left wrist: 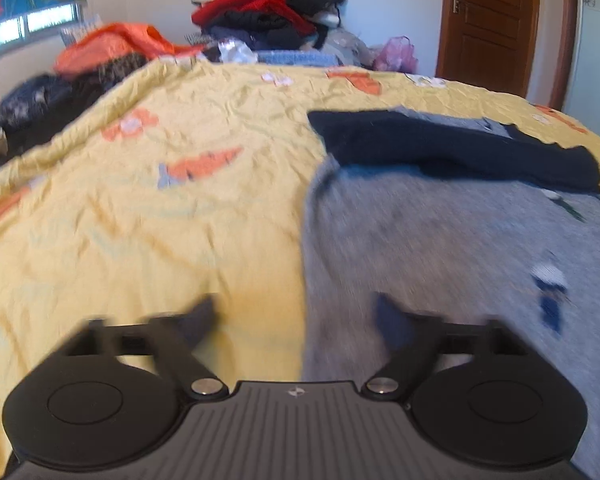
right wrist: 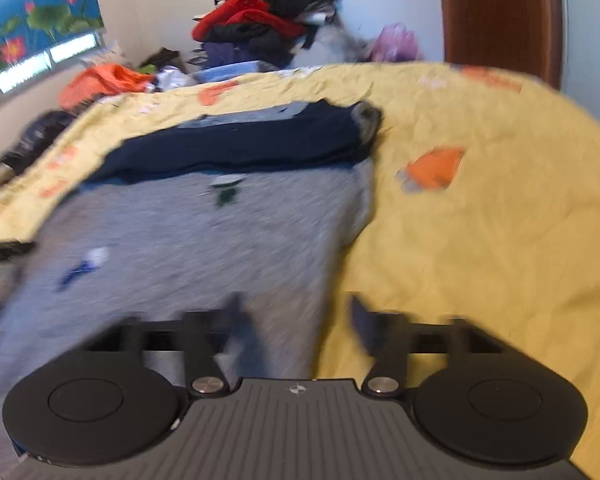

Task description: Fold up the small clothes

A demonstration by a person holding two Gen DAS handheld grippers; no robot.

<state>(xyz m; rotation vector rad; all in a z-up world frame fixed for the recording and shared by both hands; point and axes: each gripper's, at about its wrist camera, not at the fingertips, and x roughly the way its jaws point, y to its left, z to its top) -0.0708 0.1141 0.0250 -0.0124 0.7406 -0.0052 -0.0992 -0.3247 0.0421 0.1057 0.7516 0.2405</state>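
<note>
A small grey garment (left wrist: 440,248) with navy sleeves folded across its far end (left wrist: 452,148) lies flat on the yellow bedspread (left wrist: 160,220). My left gripper (left wrist: 296,320) is open and empty, its jaws straddling the garment's left edge near the hem. The garment also shows in the right wrist view (right wrist: 196,240), with the navy band (right wrist: 236,140) across its far end. My right gripper (right wrist: 296,320) is open and empty, straddling the garment's right edge near the hem. Both views are motion-blurred.
A heap of red, black and blue clothes (left wrist: 268,12) and an orange garment (left wrist: 116,44) lie beyond the bed's far edge. A brown door (left wrist: 492,20) stands at the back right. A lotus curtain and window (right wrist: 32,20) are at the left.
</note>
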